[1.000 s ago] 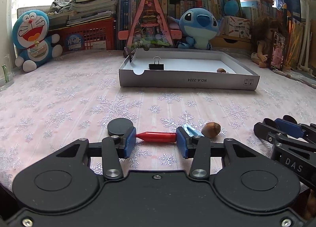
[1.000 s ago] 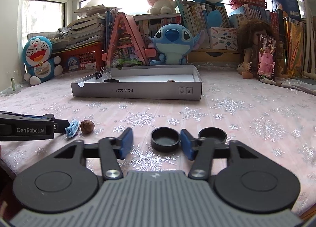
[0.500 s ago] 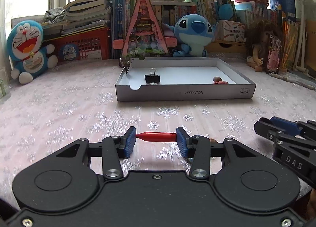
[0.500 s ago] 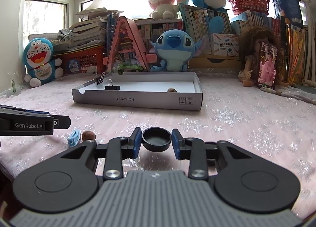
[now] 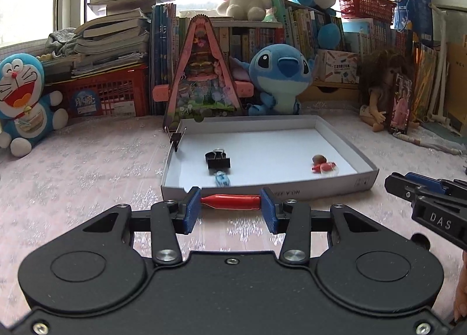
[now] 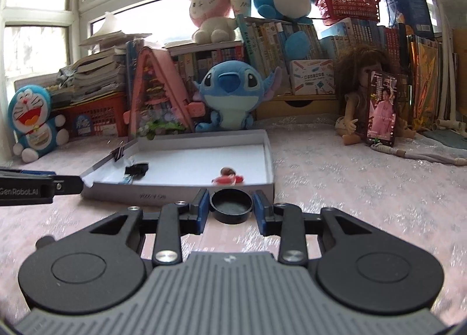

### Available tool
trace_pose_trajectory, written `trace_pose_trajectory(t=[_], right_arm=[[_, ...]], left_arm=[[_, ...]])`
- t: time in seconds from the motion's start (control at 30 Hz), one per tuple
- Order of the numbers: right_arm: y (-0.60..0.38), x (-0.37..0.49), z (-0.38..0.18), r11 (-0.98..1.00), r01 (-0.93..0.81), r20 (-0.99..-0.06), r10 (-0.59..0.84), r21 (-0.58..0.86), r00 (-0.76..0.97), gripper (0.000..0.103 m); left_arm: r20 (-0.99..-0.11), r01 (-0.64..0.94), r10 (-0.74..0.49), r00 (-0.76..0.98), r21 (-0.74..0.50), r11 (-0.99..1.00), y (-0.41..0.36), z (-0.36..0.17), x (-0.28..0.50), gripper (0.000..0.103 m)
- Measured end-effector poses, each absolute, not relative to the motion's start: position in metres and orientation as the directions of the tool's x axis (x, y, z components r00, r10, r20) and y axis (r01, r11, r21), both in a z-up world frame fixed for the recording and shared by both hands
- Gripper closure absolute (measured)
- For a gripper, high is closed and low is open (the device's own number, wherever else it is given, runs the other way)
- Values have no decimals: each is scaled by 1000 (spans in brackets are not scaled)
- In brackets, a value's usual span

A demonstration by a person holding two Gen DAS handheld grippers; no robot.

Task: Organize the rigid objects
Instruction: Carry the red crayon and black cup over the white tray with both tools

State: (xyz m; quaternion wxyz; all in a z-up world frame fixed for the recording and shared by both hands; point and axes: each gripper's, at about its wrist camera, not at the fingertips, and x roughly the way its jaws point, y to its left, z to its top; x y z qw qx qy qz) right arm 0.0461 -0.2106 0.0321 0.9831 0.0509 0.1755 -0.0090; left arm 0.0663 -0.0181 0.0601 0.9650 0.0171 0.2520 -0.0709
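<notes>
Carrying step, both loads raised short of the tray [image 5: 362, 181]. Left gripper [image 5: 230, 202] clenched on red tube [image 5: 230, 201]; right gripper [image 6: 231, 209] grasping black cap [image 6: 231, 206]. Next, probably: forward over the near wall, lower, release clear of the clip [image 5: 218, 160].

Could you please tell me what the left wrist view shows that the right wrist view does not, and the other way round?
Only the left wrist view shows the left gripper shut on the red cylinder, held crosswise between its blue pads.

Only the right wrist view shows the right gripper shut on the black cap, open side up.

Both show the white tray ahead, already holding a black binder clip, a small blue piece and a brown nut, with another clip on its left rim.
</notes>
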Motion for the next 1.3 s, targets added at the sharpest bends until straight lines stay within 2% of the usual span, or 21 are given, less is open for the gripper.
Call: trace_pose_trajectory(t=[0.27, 0.6, 0.97, 1.3], right_arm=[[-230, 90, 51, 988, 39, -381, 22, 151, 924, 65], [-237, 148, 57, 981, 32, -484, 65, 189, 873, 65], [-242, 211, 48, 970, 50, -614, 112, 240, 781, 65], [-231, 243, 41, 982, 21, -658, 111, 190, 745, 65]], left_arm=[[-525, 157, -164, 835, -58, 986, -8, 83, 122, 61], [-649, 110, -205, 733, -183, 977, 2, 85, 213, 61], [-735, 30, -166, 657, -195, 980, -13, 58, 295, 61], [-769, -21, -120, 628, -171, 985, -13, 29, 319, 61]])
